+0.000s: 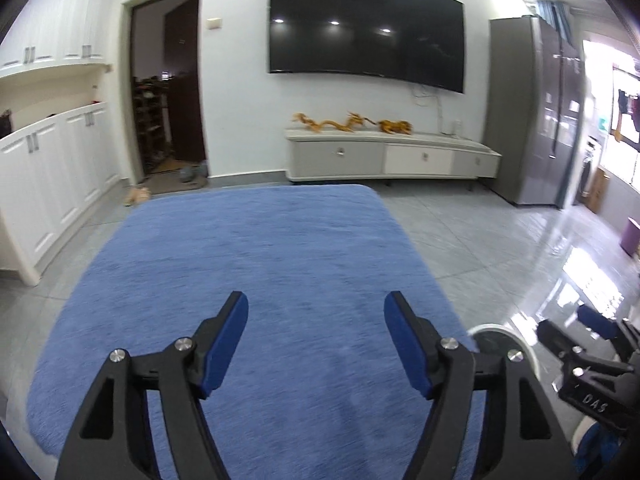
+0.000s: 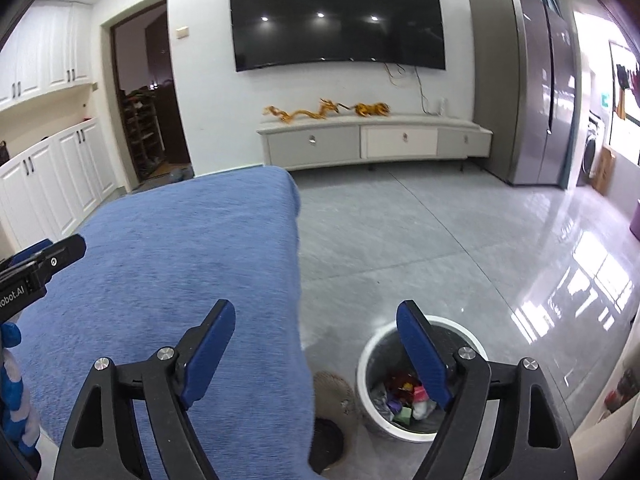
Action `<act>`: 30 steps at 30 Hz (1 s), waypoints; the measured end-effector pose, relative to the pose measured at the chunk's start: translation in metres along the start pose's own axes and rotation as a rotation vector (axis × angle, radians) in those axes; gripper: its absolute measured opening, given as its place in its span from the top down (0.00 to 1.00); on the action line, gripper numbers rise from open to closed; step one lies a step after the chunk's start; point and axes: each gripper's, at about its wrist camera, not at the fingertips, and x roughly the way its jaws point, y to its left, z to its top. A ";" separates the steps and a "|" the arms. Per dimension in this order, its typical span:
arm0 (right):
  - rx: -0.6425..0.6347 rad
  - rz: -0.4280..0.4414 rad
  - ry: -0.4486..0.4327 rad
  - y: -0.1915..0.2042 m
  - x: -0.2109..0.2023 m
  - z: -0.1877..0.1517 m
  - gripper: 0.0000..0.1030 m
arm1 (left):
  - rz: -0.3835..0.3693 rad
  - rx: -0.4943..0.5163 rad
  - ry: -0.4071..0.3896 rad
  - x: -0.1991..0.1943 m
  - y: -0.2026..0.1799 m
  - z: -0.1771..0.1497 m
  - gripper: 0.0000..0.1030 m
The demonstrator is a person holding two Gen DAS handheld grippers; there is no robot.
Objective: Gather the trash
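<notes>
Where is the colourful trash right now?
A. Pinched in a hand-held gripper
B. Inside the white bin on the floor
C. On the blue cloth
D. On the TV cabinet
B: in the right wrist view the colourful trash lies inside the white bin on the floor, while the blue cloth shows no scraps.

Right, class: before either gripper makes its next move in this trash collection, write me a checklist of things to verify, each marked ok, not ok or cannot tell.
1. Left gripper open with nothing between the pads: ok.
2. Right gripper open with nothing between the pads: ok.
3. Blue cloth free of visible trash: ok.
4. White bin upright on the floor beside the cloth's edge: ok.
5. Trash lies inside the bin: ok.
6. Trash left anywhere out of view: cannot tell.
</notes>
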 end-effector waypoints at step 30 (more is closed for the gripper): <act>-0.024 -0.112 -0.057 0.026 0.002 -0.016 0.00 | 0.178 -0.059 -0.046 -0.016 0.055 -0.031 0.21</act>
